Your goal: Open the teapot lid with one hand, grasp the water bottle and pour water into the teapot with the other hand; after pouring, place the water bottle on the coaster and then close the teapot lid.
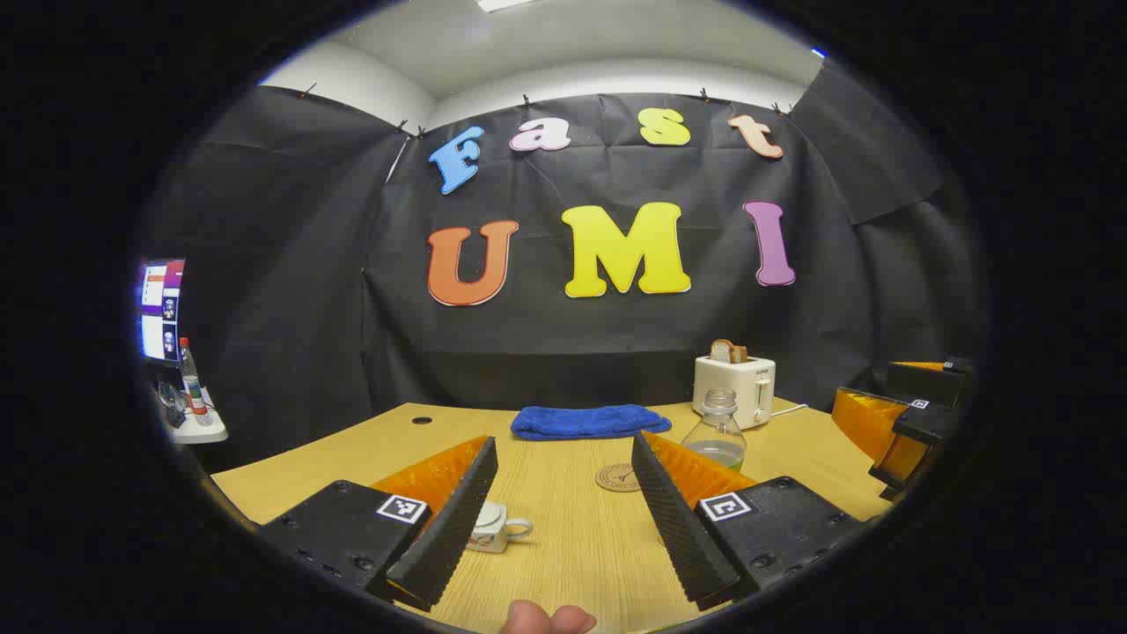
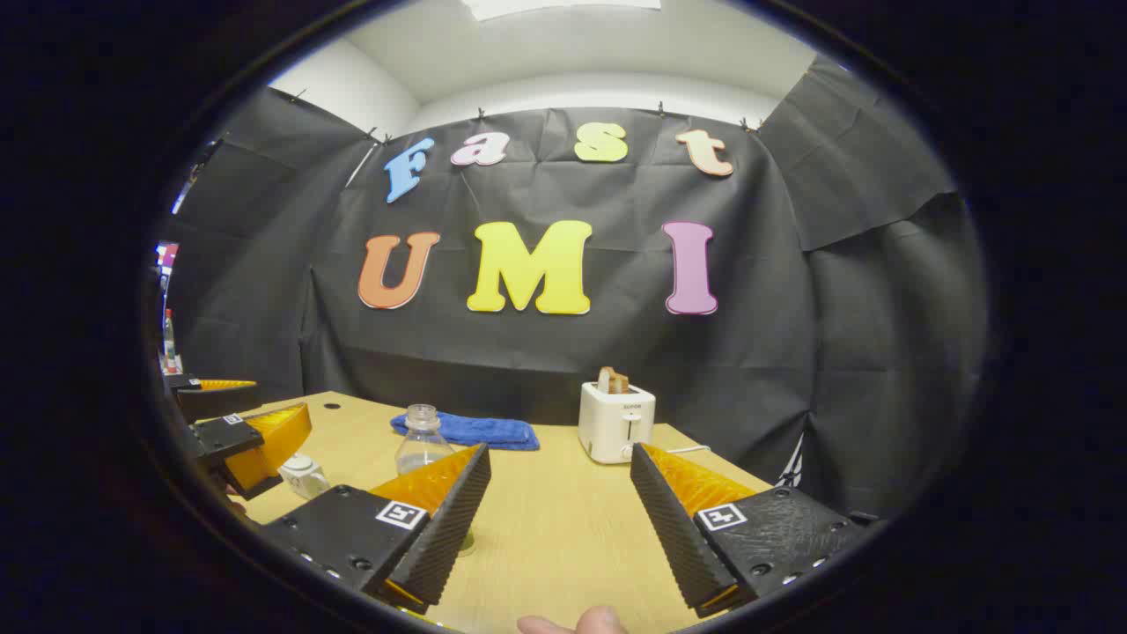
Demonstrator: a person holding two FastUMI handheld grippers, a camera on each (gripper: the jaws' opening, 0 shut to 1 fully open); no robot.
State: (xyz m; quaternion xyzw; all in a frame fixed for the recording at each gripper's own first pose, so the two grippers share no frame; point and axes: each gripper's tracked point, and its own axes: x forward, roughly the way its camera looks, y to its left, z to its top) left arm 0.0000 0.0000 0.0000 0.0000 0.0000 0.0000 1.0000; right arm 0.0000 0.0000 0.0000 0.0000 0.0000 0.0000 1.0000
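The small white teapot (image 1: 498, 527) sits on the wooden table (image 1: 572, 546) with its lid on, half hidden behind a finger of my open left gripper (image 1: 563, 440). An uncapped clear water bottle (image 1: 718, 433) holding a little liquid stands to the right of the round coaster (image 1: 619, 477). In the right gripper view the bottle (image 2: 422, 443) rises just past the left finger of my open right gripper (image 2: 559, 451). The teapot (image 2: 305, 475) lies farther left, near the left gripper (image 2: 277, 398). Neither gripper holds anything.
A folded blue towel (image 1: 590, 421) lies at the back of the table. A white toaster (image 1: 733, 387) with bread in it stands at the back right. My right gripper (image 1: 867, 431) shows at the right edge. A monitor (image 1: 161, 308) and a small shelf are off to the left.
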